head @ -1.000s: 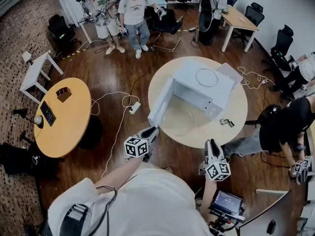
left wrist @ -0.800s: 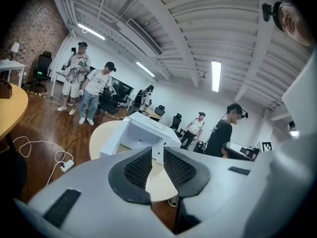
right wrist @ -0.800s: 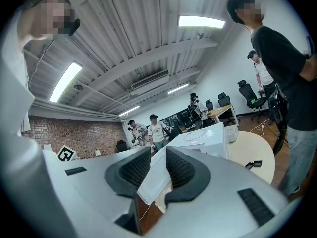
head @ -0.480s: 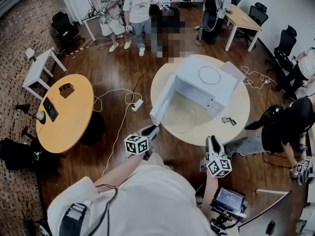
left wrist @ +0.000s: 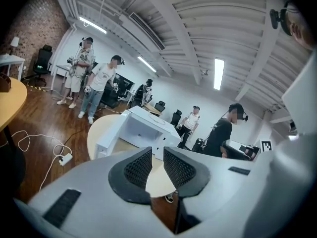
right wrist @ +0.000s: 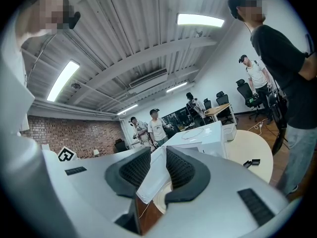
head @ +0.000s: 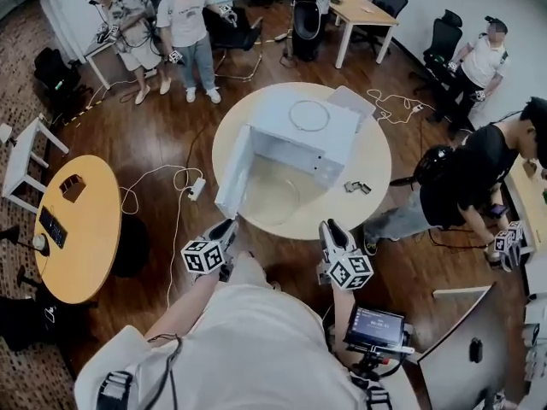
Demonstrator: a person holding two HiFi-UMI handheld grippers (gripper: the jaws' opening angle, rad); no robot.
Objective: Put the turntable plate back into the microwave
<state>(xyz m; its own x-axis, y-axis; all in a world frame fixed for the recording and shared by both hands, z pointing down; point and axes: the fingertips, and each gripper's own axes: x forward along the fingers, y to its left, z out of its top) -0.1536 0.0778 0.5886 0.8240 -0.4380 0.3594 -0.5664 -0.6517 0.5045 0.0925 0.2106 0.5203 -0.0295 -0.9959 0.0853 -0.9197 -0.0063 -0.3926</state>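
Note:
The white microwave (head: 295,135) stands on a round cream table (head: 376,165) with its door (head: 232,174) swung open to the left. The clear glass turntable plate (head: 272,199) lies flat on the table in front of the oven's open mouth. A thin ring (head: 309,115) rests on the microwave's roof. My left gripper (head: 231,224) hovers off the table's near edge, close to the door, jaws slightly apart and empty. My right gripper (head: 329,227) hangs level off the near edge too, right of the plate. A narrow gap between its pads holds nothing. Both gripper views look at the microwave (left wrist: 143,130) (right wrist: 208,135) from a distance.
Two small dark pieces (head: 357,187) lie on the table right of the microwave. A power strip (head: 196,187) with white cable lies on the wooden floor at left, beside an orange round table (head: 73,220). A person in black (head: 466,173) stands close at right; a small screen (head: 376,327) sits behind me.
The head view has swung, so the table and microwave sit further left and higher in the picture. Both grippers hold their places before the table, jaws unchanged. The plate has not moved.

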